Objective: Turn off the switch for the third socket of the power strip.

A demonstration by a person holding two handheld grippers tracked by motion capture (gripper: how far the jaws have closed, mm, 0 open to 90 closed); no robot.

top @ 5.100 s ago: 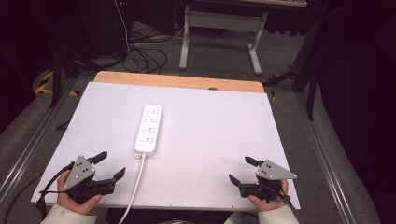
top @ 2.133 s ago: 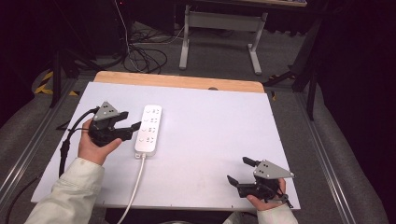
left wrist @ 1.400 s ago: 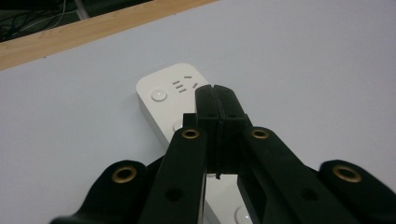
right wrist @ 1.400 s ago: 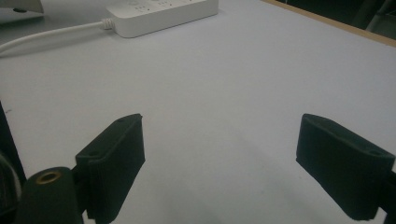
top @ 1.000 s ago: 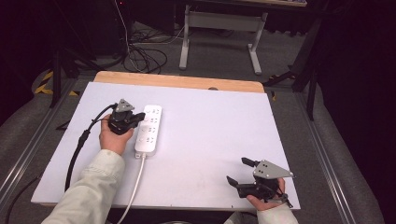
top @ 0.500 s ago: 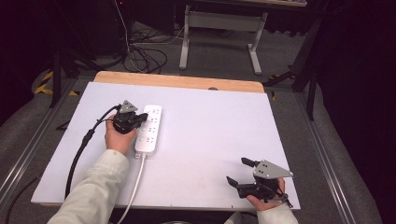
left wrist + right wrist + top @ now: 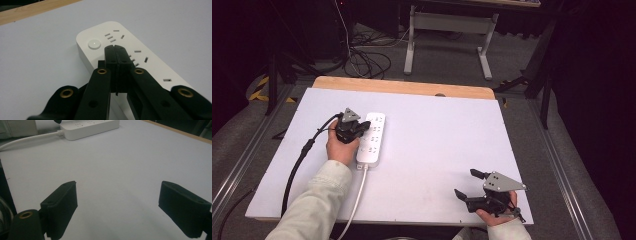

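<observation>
White plastic is what your left gripper (image 7: 115, 53) is working over: the power strip (image 7: 372, 138) lies on the left half of the table (image 7: 452, 135), its long axis running from your near side toward the far wooden edge (image 7: 407, 88), with its cord (image 7: 356, 200) leaving the near end and dropping off the table's front edge.

Your left gripper has its 2 jaws pressed flat together with nothing between them, and in the left gripper view the joined tips sit low over the strip's top face, between the first 2 groups of sockets. The round button (image 7: 94, 44) lies just beyond those tips, toward the far end of the strip and a little to the left as that camera sees it. I cannot tell whether the tips already touch the plastic.

That is the relation the next move turns on, in my judgement: the button is ahead of the closed tips along the strip's long axis, so a short push forward and down should reach it, with a slight correction toward the strip's left edge.

Your right gripper (image 7: 473, 191) rests at the near right corner of the table, well apart from the strip, jaws spread wide and empty. Your left hand (image 7: 341, 145) is plainly the nearer one, so leave the right parked.
</observation>
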